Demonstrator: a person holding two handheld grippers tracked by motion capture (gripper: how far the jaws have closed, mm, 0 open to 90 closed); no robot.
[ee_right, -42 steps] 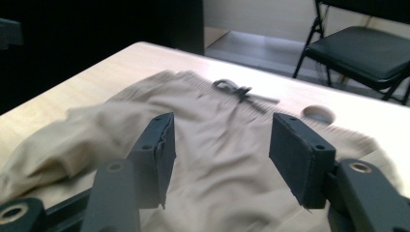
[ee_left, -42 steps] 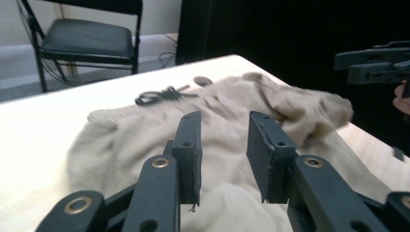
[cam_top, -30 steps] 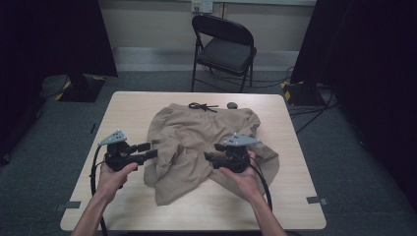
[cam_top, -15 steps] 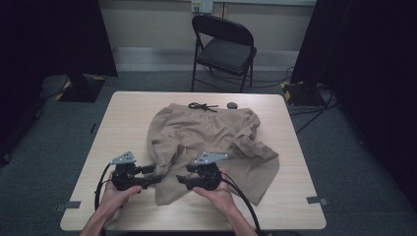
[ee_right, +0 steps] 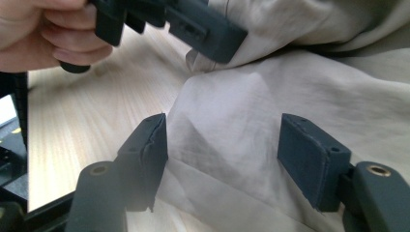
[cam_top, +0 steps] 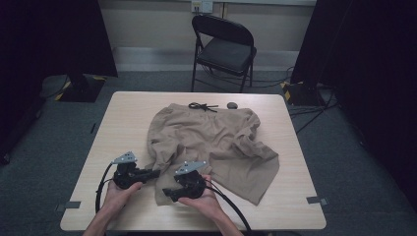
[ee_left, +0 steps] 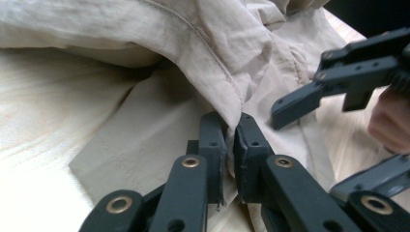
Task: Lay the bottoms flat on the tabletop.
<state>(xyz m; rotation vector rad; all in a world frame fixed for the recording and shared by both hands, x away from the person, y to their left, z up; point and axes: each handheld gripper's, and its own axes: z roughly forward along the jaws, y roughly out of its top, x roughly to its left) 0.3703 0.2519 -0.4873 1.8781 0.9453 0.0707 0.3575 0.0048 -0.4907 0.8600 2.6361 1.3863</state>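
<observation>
1. High view showed the tan shorts (cam_top: 211, 142) crumpled mid-table, waistband and black drawstring (cam_top: 202, 106) at the far edge, legs toward the near side.
2. Risk: the left gripper (ee_left: 230, 140), its jaws just closed, pinched only a thin hem fold; a pull could slip it free.
3. Risk: the right gripper (ee_right: 222, 145), jaws just opening and released over the fabric, might gather two layers.
4. Both hands lay low at the near-left leg, grippers close together, nearly level.
</observation>
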